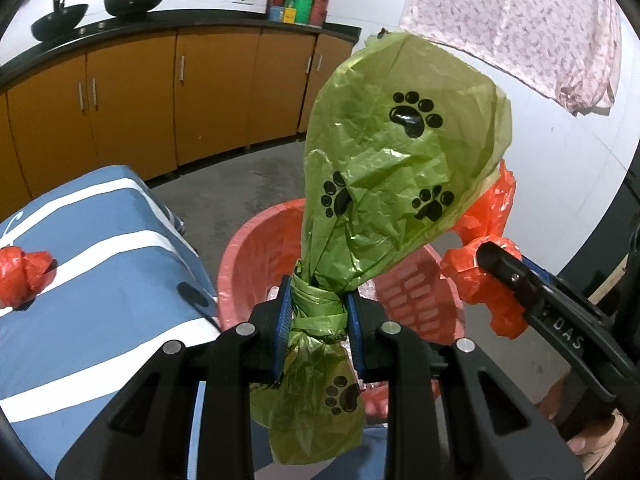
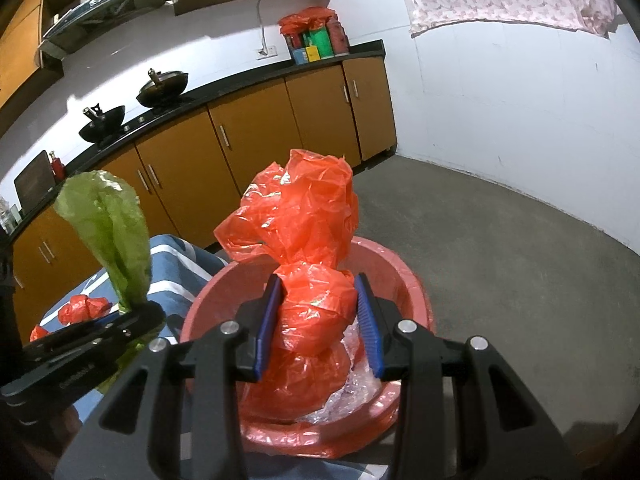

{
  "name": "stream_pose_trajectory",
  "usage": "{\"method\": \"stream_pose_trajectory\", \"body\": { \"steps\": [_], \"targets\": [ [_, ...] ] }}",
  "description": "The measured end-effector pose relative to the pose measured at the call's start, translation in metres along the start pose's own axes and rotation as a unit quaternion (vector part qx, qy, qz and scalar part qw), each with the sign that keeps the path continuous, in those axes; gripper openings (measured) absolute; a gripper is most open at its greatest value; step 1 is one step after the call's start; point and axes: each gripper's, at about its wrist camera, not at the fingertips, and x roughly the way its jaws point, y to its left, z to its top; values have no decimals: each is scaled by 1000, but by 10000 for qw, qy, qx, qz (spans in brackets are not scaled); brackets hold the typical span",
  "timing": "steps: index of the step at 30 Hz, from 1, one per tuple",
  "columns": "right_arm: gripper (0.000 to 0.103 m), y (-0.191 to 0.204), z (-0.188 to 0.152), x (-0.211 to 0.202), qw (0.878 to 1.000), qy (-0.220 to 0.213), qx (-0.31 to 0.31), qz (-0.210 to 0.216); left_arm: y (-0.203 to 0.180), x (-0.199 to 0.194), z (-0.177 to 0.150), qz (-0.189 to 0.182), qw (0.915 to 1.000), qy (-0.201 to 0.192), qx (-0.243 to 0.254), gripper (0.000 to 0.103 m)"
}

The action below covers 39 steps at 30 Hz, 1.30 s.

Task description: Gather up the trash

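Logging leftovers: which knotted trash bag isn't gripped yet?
The small red bag lying on the blue striped cloth; the green paw-print bag and the larger red bag are both clamped.

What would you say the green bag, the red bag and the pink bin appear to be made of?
Green bag: thin, semi-translucent plastic film, crinkled, glossy, printed with black paws. Red bag: similar thin plastic film, shiny creases, light showing through. Pink bin: likely rigid moulded plastic with a smooth rim and slotted wall.

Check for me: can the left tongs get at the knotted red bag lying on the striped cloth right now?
Probably not yet. The left tongs are shut on the green paw-print bag, so nothing else fits between them. The red bag on the cloth lies uncovered, so once the green bag drops into the pink basket it looks reachable.
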Motion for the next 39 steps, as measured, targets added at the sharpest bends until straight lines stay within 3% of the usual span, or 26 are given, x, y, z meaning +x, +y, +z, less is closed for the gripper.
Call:
{"method": "stream_pose_trajectory", "body": {
  "steps": [16,20,26,32,39],
  "targets": [
    [41,-13,4,22,9994,27,249,249,1,34,4,-74,9996,282,47,26],
    [47,-19,3,19,9991,-31,331,278,5,38,2,-103,9994,332,-40,35],
    [47,-26,2,15,9992,-37,366,165,5,36,0,-74,9993,355,-85,50],
    [48,-28,2,8,9993,-77,376,35,4,30,-1,-103,9994,321,-116,55],
    [52,-12,5,4,9996,-103,238,71,15,6,-8,165,9998,85,-90,55]
  ]
}}
